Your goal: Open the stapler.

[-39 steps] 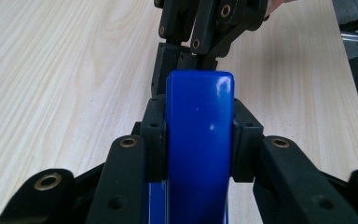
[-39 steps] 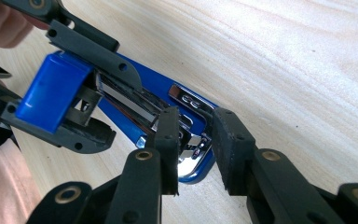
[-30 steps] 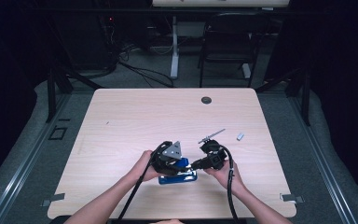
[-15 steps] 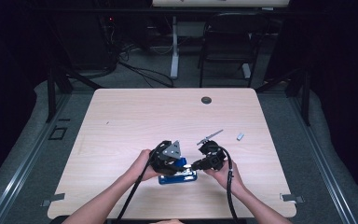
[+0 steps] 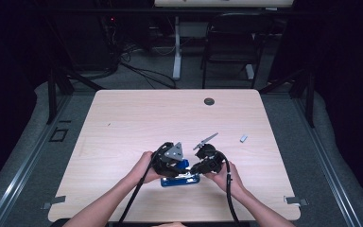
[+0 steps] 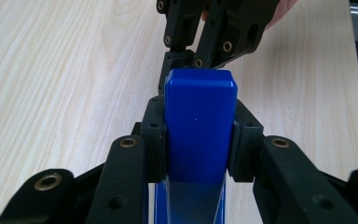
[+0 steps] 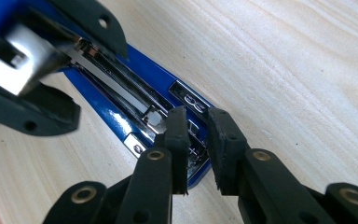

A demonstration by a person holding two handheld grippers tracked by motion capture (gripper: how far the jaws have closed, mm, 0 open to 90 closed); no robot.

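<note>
from the high view you have one blue stapler [image 5: 180, 179] lying on the table [image 5: 123, 123], directly under and between your two grippers, close to the near edge. its long axis runs side to side across the table, parallel to that edge. your left gripper [image 5: 170, 163] sits over its left part, your right gripper [image 5: 203, 163] over its right end. beyond your right gripper lie one thin grey strip [image 5: 206, 140] and, further right, one small grey block [image 5: 243, 138]; one dark round grommet [image 5: 209, 101] sits near the far edge. the far and left parts of the table are open; the near edge leaves you little room.

in the left gripper view your left gripper [image 6: 198, 149] is clamped on the stapler's blue top arm [image 6: 199, 126], one pad on each side. the arm points straight away from the tool, and your right gripper [image 6: 200, 56] stands just past its far end. bare wood lies on both sides.

in the right gripper view your right gripper [image 7: 198, 140] has its two tips over the front end of the stapler base [image 7: 168, 121], with the jaws narrowly parted and just closing in; i cannot tell if the pads press on anything. the one shiny metal magazine [image 7: 112, 79] lies exposed, running up and left away from the tool toward your left gripper [image 7: 32, 112]. wood to the right is free.
</note>
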